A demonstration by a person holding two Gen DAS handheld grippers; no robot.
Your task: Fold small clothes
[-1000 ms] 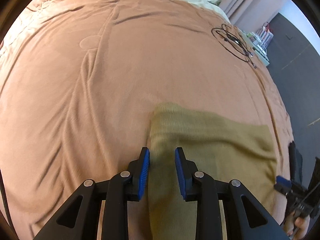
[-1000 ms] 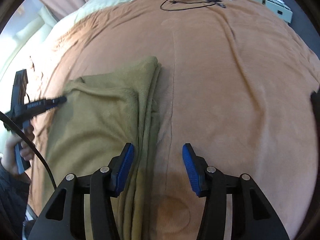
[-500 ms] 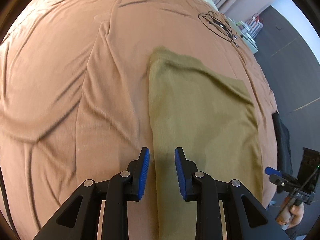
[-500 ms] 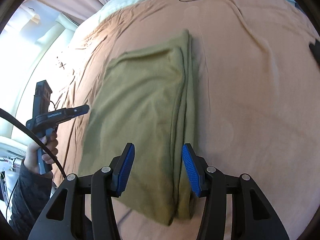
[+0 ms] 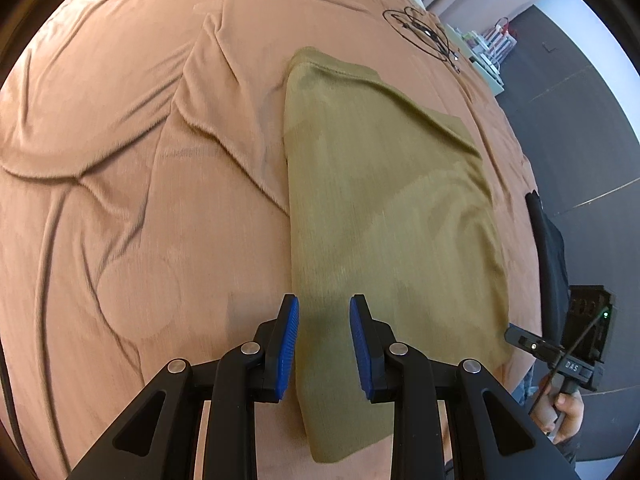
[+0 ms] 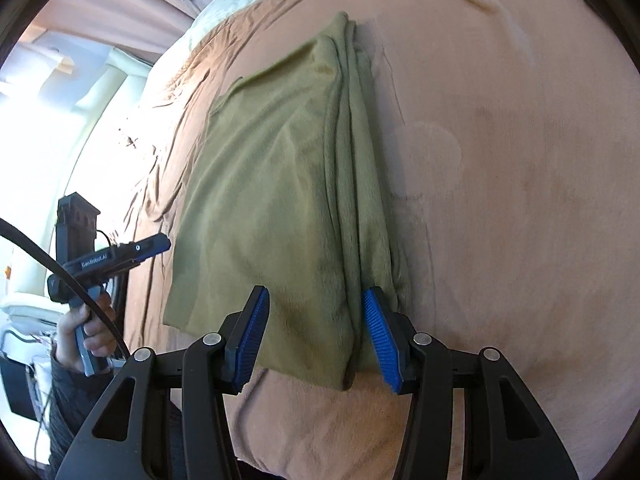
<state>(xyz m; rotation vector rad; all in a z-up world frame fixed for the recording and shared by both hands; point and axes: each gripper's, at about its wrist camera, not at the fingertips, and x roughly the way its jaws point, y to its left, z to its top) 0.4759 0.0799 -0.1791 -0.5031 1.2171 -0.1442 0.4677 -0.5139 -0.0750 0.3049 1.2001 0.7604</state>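
Note:
An olive green garment (image 5: pixel 380 208) lies folded into a long strip on the salmon bedspread (image 5: pixel 140 160). My left gripper (image 5: pixel 323 304) hovers over the garment's near left edge, jaws apart, nothing pinched between the blue pads. In the right wrist view the garment (image 6: pixel 272 184) shows its stacked folded layers along the right side. My right gripper (image 6: pixel 316 296) hangs over that near right corner, jaws apart and astride the layered edge without pressing it. Each gripper appears in the other's view, held by a hand: the right one (image 5: pixel 560 352) and the left one (image 6: pixel 120 256).
A coil of black cable (image 5: pixel 420 32) lies at the far end of the bed. A dark cloth (image 5: pixel 548 248) hangs at the bed's right edge, with dark floor beyond. Pale pillows (image 6: pixel 224 12) and a bright window side (image 6: pixel 48 120) lie to the left.
Both grippers have drawn back along the garment to its near end, so its whole length now shows. The garment itself has stayed put, and the jaw gaps look the same.

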